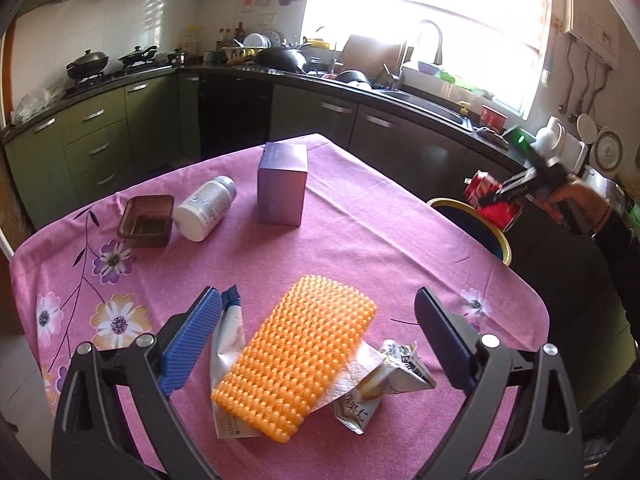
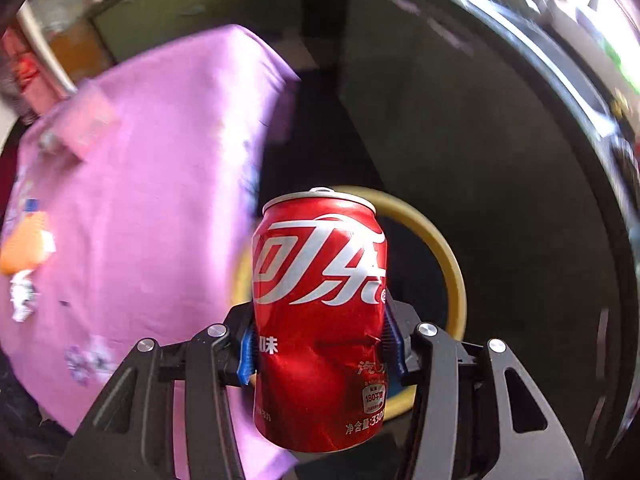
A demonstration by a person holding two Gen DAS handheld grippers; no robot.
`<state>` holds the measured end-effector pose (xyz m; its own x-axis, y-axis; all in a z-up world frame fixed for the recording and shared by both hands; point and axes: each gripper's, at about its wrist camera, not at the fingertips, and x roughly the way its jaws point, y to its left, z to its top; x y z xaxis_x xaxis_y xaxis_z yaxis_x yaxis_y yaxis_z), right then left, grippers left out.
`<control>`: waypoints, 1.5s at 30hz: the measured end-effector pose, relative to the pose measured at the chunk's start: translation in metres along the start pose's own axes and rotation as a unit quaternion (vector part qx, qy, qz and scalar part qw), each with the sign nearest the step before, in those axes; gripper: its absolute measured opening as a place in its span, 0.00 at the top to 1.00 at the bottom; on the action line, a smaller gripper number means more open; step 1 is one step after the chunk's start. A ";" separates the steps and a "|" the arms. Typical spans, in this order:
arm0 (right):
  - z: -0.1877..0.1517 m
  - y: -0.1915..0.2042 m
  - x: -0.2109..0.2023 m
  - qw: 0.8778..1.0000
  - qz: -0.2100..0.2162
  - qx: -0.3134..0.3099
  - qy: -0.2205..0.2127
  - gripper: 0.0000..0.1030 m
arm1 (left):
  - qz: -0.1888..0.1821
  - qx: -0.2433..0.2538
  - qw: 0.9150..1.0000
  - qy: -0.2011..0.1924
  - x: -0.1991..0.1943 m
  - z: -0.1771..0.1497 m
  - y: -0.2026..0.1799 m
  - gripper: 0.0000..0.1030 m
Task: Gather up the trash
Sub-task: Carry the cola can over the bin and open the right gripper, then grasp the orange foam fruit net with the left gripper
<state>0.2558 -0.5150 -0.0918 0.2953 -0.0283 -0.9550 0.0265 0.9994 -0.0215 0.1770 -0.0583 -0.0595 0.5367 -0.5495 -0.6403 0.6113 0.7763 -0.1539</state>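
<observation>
1. The table's cloth cover (image 1: 360,232) is pink-purple, printed with white, yellow and violet flowers on thin dark stems.
2. The dented aluminium drink can (image 2: 320,320) is glossy red with white lettering and a silver top rim.
3. The round bin's rim (image 2: 452,256) is mustard yellow; inside it looks dark blue.
4. The knobbly rectangular plastic pad (image 1: 296,356) is bright orange, covered in rows of small bumps.
5. The tall cardboard box (image 1: 282,184) is metallic lilac.
6. The lying plastic pill bottle (image 1: 206,208) is white with a grey cap.
7. The small square plastic tray (image 1: 147,221) is dark brown.
8. The crumpled paper carton (image 1: 384,384) is white and tan with dark print.
9. The jaws' ribbed pads (image 1: 192,344) are blue, on black frames.
</observation>
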 end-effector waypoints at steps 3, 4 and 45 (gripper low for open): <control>-0.009 -0.020 0.031 0.999 -0.021 0.017 0.026 0.52 | -0.009 -0.005 1.000 0.003 0.002 0.000 0.002 0.09; -0.010 -0.025 0.040 0.999 -0.028 0.022 0.032 0.52 | -0.009 -0.008 1.000 0.005 0.003 -0.001 0.004 0.09; -0.086 0.047 -0.002 0.991 0.087 0.013 -0.104 0.24 | -0.044 0.062 0.981 0.177 0.074 0.000 0.001 0.24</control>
<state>0.1747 -0.4661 -0.1164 0.4875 0.1375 -0.8623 -0.0173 0.9889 0.1479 0.2172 -0.0978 -0.1070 0.2566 -0.4548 -0.8529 0.7240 0.6750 -0.1421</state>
